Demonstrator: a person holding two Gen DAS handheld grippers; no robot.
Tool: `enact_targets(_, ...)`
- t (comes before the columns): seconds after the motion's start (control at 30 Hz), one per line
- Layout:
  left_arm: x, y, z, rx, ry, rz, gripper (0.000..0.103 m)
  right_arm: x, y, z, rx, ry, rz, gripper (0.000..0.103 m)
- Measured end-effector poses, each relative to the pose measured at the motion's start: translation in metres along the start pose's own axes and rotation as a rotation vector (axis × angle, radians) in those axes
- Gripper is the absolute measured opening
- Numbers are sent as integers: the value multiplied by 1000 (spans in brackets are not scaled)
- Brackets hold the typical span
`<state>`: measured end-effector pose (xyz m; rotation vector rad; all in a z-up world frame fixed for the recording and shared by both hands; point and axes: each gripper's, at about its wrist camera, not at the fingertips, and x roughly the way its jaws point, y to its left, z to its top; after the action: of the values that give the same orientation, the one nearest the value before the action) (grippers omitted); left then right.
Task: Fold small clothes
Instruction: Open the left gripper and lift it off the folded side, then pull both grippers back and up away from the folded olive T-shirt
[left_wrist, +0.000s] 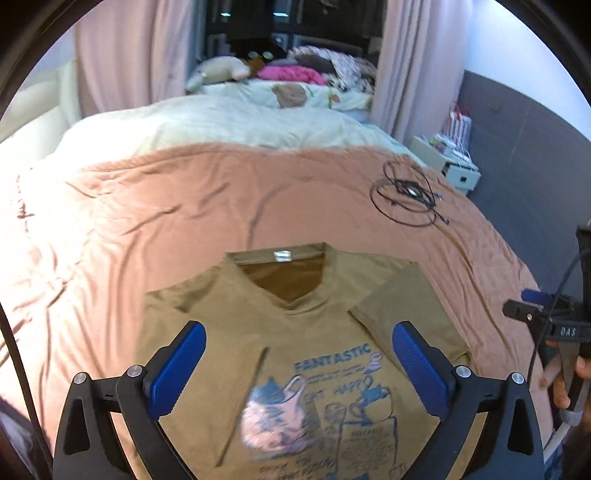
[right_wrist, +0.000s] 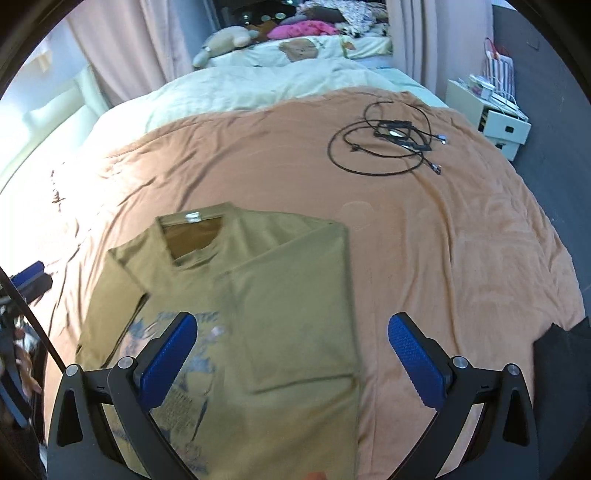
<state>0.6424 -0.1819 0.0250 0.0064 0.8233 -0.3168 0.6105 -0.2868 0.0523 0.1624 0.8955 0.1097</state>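
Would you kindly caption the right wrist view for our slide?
Open right hand-held gripper above an olive T-shirt, one side folded in, on an orange bedspread.

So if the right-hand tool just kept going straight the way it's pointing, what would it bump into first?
Most likely the olive T-shirt, on its folded-over right side. The right tool is open, holding nothing, and angled down toward it. Depth is hard to judge; its right finger might meet the orange bedspread instead.

T-shirt hem: the olive T-shirt runs off the near edge in both views
Chest print: blue graphic blurred, small text unreadable
Right gripper: cut off at right edge in left view
Far shelf items: too small to identify
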Motion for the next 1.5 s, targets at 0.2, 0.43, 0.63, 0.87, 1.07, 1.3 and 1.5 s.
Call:
enact_targets(0.2, -46, 28, -18, -41, -36, 8, 102, -40, 13, -28, -25, -49, 9, 103)
enact_targets(0.43, -94, 53, -48, -73, -62, 16, 102, -82, 31, -67, -63, -113, -22, 103)
enact_targets(0.63, -136, 70, -76, -60, -109, 70, 102, -111, 47, -103, -91, -151, -21, 103)
enact_targets(0.87, -168, 86, -111, -83, -96, 71, 102, -132, 51, -141, -109, -155, -19, 103)
enact_targets(1.07, -199, 85, -148, -79, -99, 104, 102, -154, 43, -167, -110, -100, 2, 103)
enact_targets(1.3, -236, 81, -194, -97, -96, 89, 102, -200, 37, -208, -95, -130, 22, 103)
enact_targets(1.5, -276, 70, -240, -87, -106, 76, 102, -230, 37, -259, -83, -136, 31, 103)
